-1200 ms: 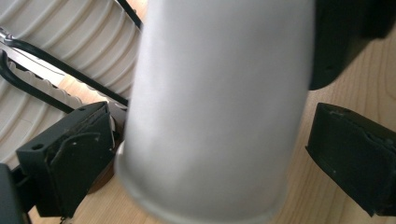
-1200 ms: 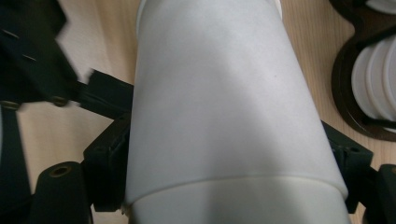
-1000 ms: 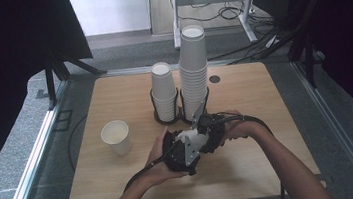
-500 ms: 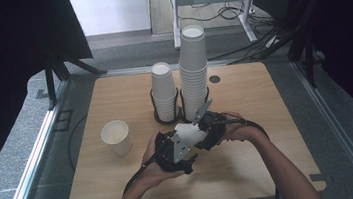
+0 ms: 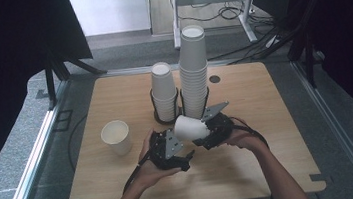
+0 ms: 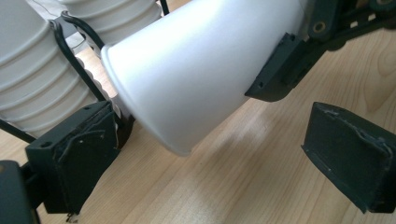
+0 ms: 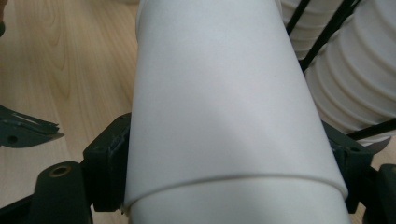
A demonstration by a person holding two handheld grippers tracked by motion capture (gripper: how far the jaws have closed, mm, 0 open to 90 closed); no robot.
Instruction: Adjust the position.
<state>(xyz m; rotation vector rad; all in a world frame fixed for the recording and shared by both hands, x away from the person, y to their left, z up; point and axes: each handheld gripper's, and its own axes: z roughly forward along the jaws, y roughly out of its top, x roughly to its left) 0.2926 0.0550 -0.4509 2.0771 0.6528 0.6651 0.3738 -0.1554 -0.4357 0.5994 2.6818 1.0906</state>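
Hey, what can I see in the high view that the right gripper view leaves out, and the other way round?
The high view gives the layout: a single open cup standing upright at the table's left, the short stack beside the tall stack, and the person's forearms. The right gripper view gives the grip up close: the right gripper has a black jaw pressed on each side of the held cup. Both show that white cup lying sideways off the wood, the ribbed stacks in black wire holders, and the wooden tabletop.
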